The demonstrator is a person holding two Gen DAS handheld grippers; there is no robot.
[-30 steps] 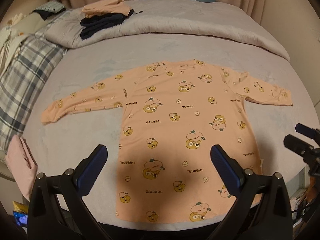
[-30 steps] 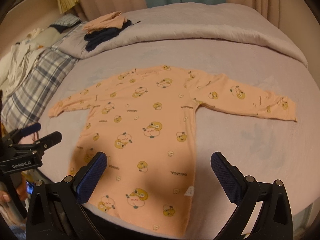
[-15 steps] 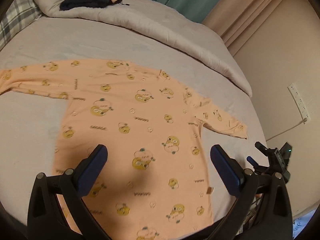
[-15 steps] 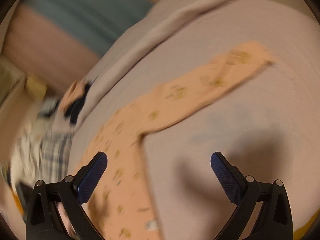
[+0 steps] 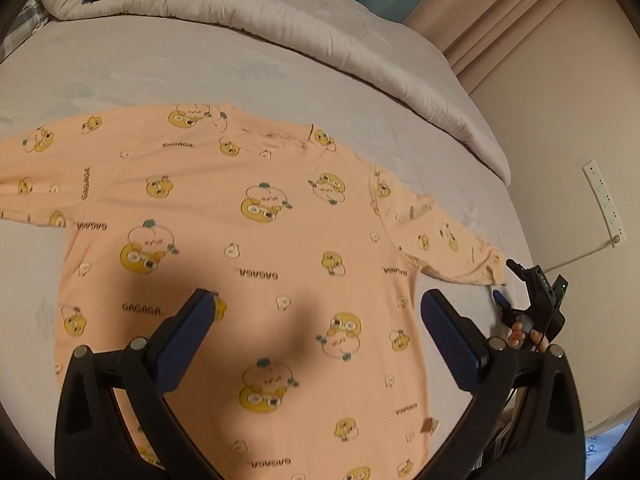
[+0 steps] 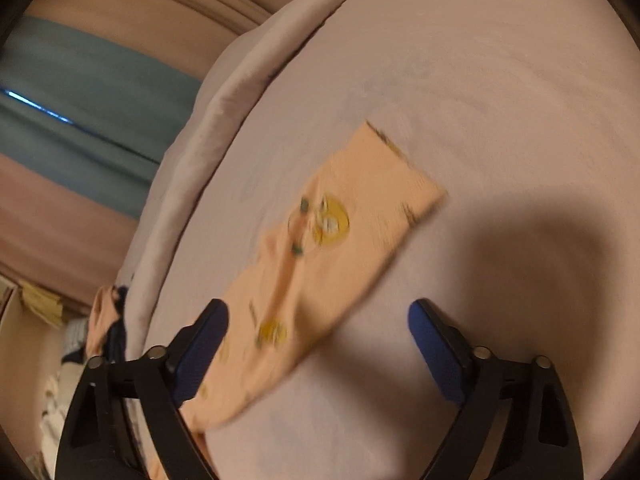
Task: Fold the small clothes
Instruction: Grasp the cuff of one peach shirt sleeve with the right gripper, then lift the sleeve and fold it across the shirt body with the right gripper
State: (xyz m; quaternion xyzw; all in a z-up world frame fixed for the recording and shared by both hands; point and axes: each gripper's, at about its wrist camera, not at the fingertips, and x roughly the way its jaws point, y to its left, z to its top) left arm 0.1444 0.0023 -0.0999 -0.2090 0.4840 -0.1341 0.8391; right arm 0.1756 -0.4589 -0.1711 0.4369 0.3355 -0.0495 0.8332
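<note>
Since the earlier frames, both our hands have swung toward the shirt's right side and dropped lower. Our right gripper point(image 6: 316, 320), jaws wide but just closing slightly, holds nothing; the sleeve point(image 6: 320, 264) lies just ahead, running away up-right to its cuff. Our left gripper point(image 5: 316, 320), jaws wide and empty, hovers over the shirt point(image 5: 256, 240), flat on the bed point(image 5: 200, 64).

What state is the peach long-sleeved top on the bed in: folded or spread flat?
Spread flat. The peach top lies open on the bed, its sleeves stretched out to the sides; no part is turned over.
</note>
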